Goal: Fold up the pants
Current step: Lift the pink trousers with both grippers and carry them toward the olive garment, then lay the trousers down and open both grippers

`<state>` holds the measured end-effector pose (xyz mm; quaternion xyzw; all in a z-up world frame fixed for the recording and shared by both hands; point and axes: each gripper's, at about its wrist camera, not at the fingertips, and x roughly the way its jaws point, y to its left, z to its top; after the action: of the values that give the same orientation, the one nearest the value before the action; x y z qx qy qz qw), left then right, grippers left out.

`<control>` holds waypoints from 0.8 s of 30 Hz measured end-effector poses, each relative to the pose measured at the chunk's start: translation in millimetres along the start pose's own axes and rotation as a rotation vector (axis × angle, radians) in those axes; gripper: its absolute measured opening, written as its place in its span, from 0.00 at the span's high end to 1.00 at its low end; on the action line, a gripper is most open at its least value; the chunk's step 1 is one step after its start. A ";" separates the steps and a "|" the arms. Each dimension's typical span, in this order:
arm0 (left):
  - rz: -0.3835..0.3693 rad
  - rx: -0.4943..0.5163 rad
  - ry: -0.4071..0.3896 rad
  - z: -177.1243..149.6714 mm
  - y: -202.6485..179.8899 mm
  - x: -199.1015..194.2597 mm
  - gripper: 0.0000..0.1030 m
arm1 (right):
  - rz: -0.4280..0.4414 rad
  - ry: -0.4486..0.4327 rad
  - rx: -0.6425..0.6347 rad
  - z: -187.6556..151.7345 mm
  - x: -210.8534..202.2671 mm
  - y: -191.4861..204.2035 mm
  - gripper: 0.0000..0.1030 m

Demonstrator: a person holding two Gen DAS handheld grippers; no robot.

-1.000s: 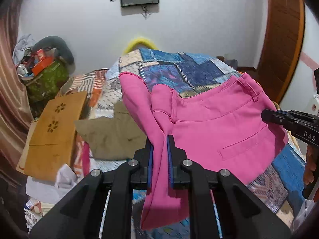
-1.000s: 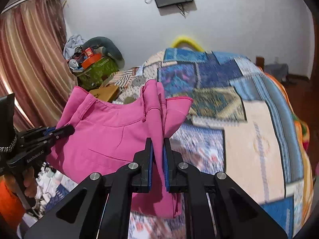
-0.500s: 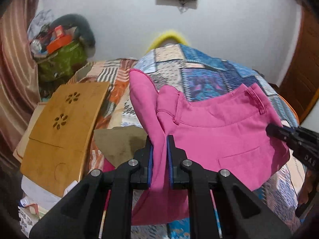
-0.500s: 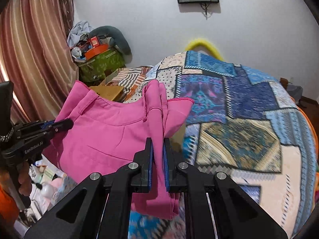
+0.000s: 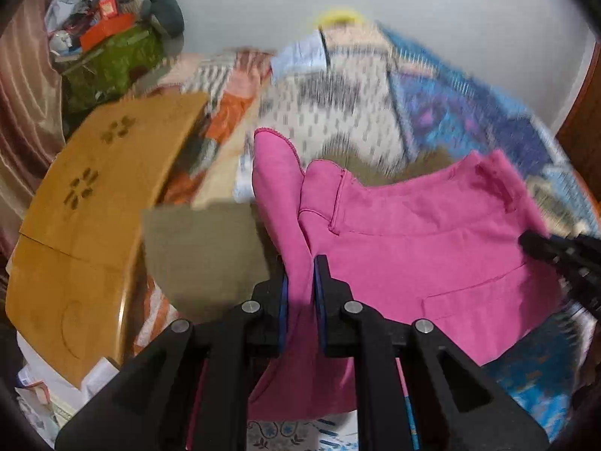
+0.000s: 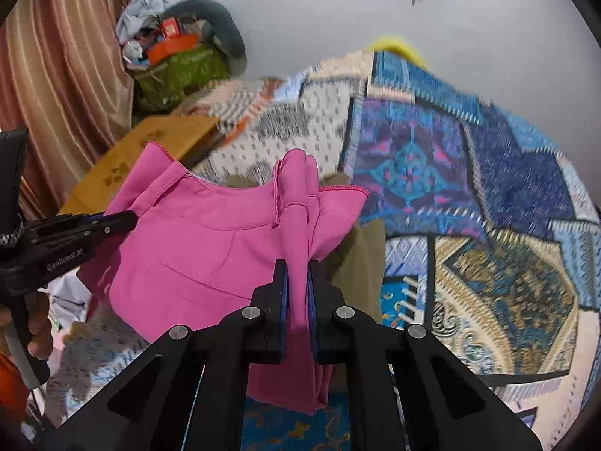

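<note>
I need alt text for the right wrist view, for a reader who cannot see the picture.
The right gripper is shut on a bunched edge of the pink pants, held up above a patchwork bedspread. At left, the left gripper pinches the other end of the pants; an olive garment lies behind them.

text: "genrobot.ai" | on: left tongs (image 6: 131, 220) body | view: right wrist

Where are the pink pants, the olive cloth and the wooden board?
pants (image 5: 424, 259): left wrist view, rear panel.
olive cloth (image 5: 203, 251): left wrist view, middle.
board (image 5: 94, 203): left wrist view, top face.
</note>
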<state>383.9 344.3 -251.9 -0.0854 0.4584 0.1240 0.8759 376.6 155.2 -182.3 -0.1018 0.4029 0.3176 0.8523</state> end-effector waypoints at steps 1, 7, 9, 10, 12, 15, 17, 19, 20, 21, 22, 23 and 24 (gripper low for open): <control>0.008 0.004 0.028 -4.7 -0.3 9.8 0.86 | 0.005 0.031 0.004 -1.5 7.2 -1.9 0.92; 0.002 -0.088 0.037 -11.8 18.8 9.8 0.72 | -0.018 0.072 -0.005 -12.9 13.1 -5.6 0.91; -0.021 -0.133 0.049 -12.5 28.4 4.3 0.72 | -0.029 0.062 0.024 -14.8 5.3 -9.0 0.84; -0.023 -0.145 0.052 -14.2 33.1 0.0 0.72 | -0.042 0.059 0.032 -14.8 2.2 -10.4 0.82; -0.036 -0.157 0.071 -17.9 39.3 -6.8 0.72 | -0.065 0.064 0.030 -17.2 -4.0 -13.3 0.73; -0.062 -0.186 0.128 -28.8 46.9 -14.8 0.72 | -0.083 0.074 0.032 -24.2 -15.2 -17.0 0.65; -0.037 -0.187 0.141 -38.8 48.6 -27.3 0.72 | -0.072 0.081 0.040 -30.9 -26.3 -18.7 0.65; -0.016 -0.181 0.133 -45.3 48.7 -42.2 0.72 | -0.073 0.090 0.040 -36.0 -39.3 -18.4 0.65; -0.018 -0.178 0.127 -48.4 47.5 -53.7 0.72 | -0.073 0.086 0.039 -38.1 -46.9 -17.3 0.65; -0.025 -0.175 0.120 -50.2 46.5 -62.4 0.72 | -0.070 0.078 0.038 -39.6 -55.0 -16.0 0.65; -0.037 -0.165 0.102 -52.0 42.7 -80.4 0.72 | -0.066 0.063 0.036 -40.2 -68.0 -13.1 0.65; -0.036 -0.155 0.086 -52.8 40.4 -92.2 0.72 | -0.063 0.050 0.034 -39.7 -77.7 -10.5 0.65; -0.027 -0.131 0.052 -53.3 33.8 -114.0 0.72 | -0.058 0.035 0.031 -38.4 -87.0 -7.8 0.65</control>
<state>269.6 346.8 -189.3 -0.1521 0.4704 0.1396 0.8579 316.4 92.7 -142.7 -0.1059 0.4196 0.2849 0.8553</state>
